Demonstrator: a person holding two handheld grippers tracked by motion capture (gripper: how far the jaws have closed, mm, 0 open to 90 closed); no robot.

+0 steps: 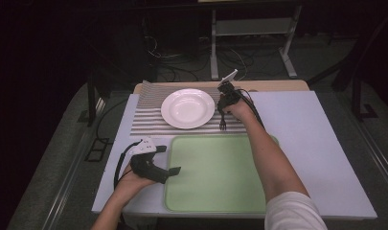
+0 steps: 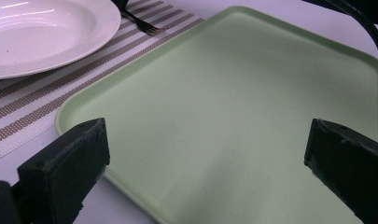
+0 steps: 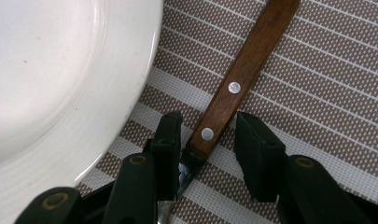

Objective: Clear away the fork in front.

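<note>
Wooden-handled metal fork (image 3: 233, 95): handle end cut off at the top edge of the right gripper view, tines hidden below the right gripper's (image 3: 206, 140) black jaws; whether the jaws press the handle or merely flank it cannot be told. Round white ceramic plate (image 2: 42, 32): cropped by the top and left edges of the left gripper view. Pale green plastic tray (image 2: 242, 116): runs off that view's right and bottom edges.

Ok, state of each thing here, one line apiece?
Plate: empty, upright on the striped mat.
Fork: lying on the mat beside the plate, between the right claw's jaws.
Tray: empty, flat on the table.
Left claw: open over the tray's edge, holding nothing.
Right claw: jaws apart around the fork handle.
</note>
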